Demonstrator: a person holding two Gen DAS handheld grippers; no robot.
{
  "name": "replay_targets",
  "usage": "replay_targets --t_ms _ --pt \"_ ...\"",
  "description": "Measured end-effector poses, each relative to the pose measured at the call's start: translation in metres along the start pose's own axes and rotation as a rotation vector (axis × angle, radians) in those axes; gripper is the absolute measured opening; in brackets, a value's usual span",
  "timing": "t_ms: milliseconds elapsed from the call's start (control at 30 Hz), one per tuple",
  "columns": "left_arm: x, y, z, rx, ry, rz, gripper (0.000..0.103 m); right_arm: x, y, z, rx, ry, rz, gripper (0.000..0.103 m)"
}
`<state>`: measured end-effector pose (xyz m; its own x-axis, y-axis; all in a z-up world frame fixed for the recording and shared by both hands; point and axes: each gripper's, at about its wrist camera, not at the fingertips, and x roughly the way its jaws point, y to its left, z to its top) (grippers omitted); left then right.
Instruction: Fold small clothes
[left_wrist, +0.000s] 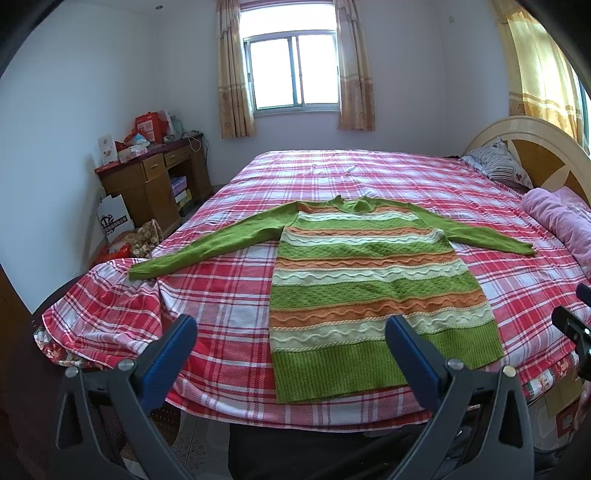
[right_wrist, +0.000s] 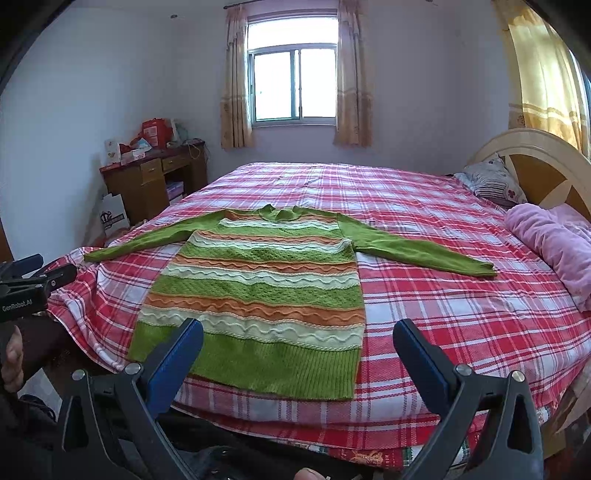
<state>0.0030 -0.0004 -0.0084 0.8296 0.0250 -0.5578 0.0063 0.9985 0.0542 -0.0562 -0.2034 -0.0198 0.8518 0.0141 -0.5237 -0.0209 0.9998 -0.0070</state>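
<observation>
Green, orange, cream striped sweater, red-white plaid bedsheet, pink blanket

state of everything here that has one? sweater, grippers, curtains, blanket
sweater: spread flat, unfolded, both sleeves stretched outward
left gripper: open, holding nothing
right gripper: open, holding nothing
window curtains: drawn apart
pink blanket: bunched up by the headboard
plaid bedsheet: spread over the bed, rumpled at the near left corner
</observation>
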Motion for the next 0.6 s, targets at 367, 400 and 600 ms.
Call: replay_targets --t_ms 367,400,600 --pt "0.0005 0.0003 -0.0004 0.002 0.000 0.001 0.103 0.0016 -0.0028 -0.0004 0.003 0.004 -0.003 0.102" --pt "0.0006 0.0002 0.0001 0.001 0.002 0.000 0.103 0.0015 -0.0031 -0.0006 0.002 0.005 -0.003 0.102" --pt "0.0006 0.0000 0.0002 0.002 0.002 0.002 0.103 0.0020 -0.0029 -0.0006 0.003 0.005 -0.003 0.102"
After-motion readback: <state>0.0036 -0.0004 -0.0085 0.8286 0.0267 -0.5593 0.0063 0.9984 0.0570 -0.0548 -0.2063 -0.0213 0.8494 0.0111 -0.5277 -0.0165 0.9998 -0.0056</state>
